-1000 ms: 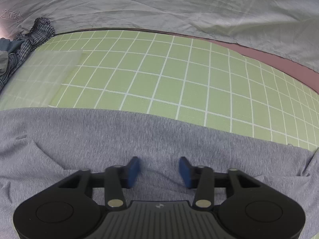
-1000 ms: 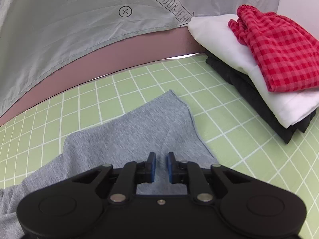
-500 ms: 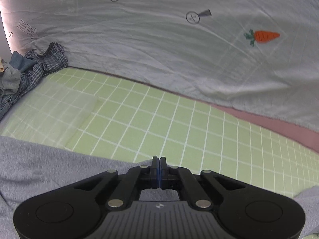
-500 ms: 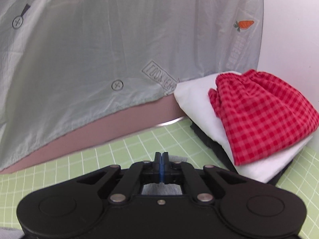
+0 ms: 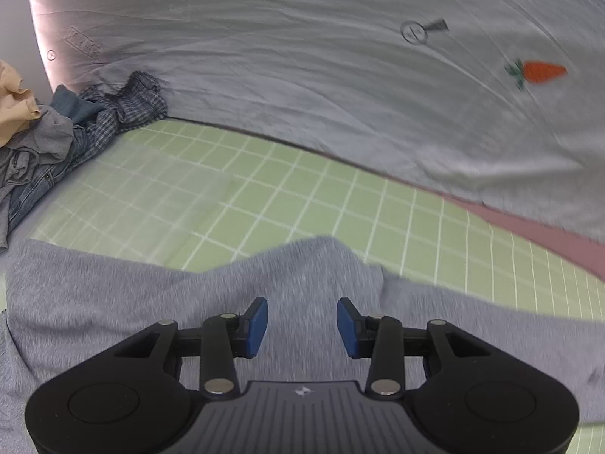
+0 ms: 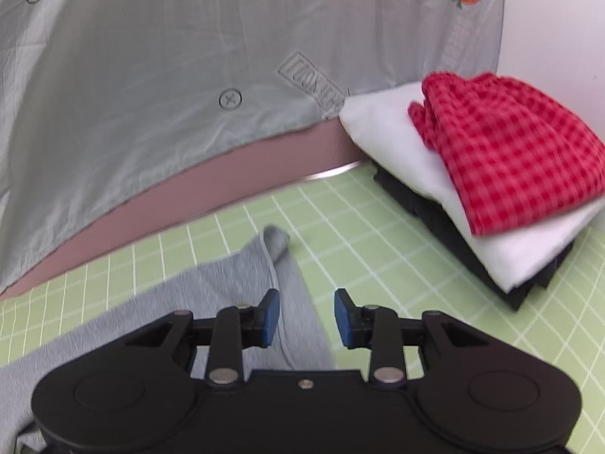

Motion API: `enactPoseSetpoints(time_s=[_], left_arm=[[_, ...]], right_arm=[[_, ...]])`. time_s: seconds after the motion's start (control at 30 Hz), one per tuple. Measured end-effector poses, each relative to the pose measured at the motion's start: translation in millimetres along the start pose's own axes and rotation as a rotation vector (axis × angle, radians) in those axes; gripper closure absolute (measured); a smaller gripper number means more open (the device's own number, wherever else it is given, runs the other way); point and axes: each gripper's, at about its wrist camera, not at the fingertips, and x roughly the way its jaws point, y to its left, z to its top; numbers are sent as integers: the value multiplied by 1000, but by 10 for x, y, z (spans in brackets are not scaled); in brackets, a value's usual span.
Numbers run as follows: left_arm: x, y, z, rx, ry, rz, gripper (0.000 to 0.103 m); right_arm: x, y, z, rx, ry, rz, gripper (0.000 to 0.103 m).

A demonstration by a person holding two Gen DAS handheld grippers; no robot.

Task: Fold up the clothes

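Grey garment on green grid mat, both my tongs spread and empty.

My left gripper (image 5: 301, 321) hangs with blue pads apart over the grey garment (image 5: 113, 302), whose folded hump lies just ahead of the tips. My right gripper (image 6: 306, 316) is likewise spread; the garment's narrow end (image 6: 287, 276) runs between its fingers. Folded stack (image 6: 491, 196) sits right; unfolded heap (image 5: 56, 143) left.

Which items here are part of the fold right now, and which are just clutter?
In play:
grey garment on the green grid mat
left hand-held gripper, open
right hand-held gripper, open

Lying about:
folded stack topped by red check cloth
unfolded pile
grey backdrop sheet
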Motion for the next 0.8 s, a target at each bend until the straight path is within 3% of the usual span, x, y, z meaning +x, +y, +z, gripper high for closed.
enactPoseSetpoints(time_s=[0.13, 0.33, 0.43, 0.6, 0.67, 0.73, 0.8], left_arm=[[-96, -67, -417, 124, 76, -3, 48], [-206, 18, -762, 129, 149, 7, 44], [-209, -9, -872, 215, 163, 43, 44], [-172, -40, -898, 259, 175, 39, 44], [-147, -70, -914, 282, 177, 40, 44], [-124, -116, -935, 317, 172, 48, 44], [-108, -148, -947, 334, 167, 50, 44]], right_arm=[[-121, 17, -241, -3, 31, -5, 71], [-266, -39, -314, 40, 30, 8, 70], [-303, -53, -304, 37, 26, 38, 71], [-264, -89, -197, 61, 13, 53, 70], [-235, -75, -166, 51, 24, 80, 67], [-210, -46, -149, 34, 36, 99, 56], [-187, -24, -154, 29, 49, 99, 51]])
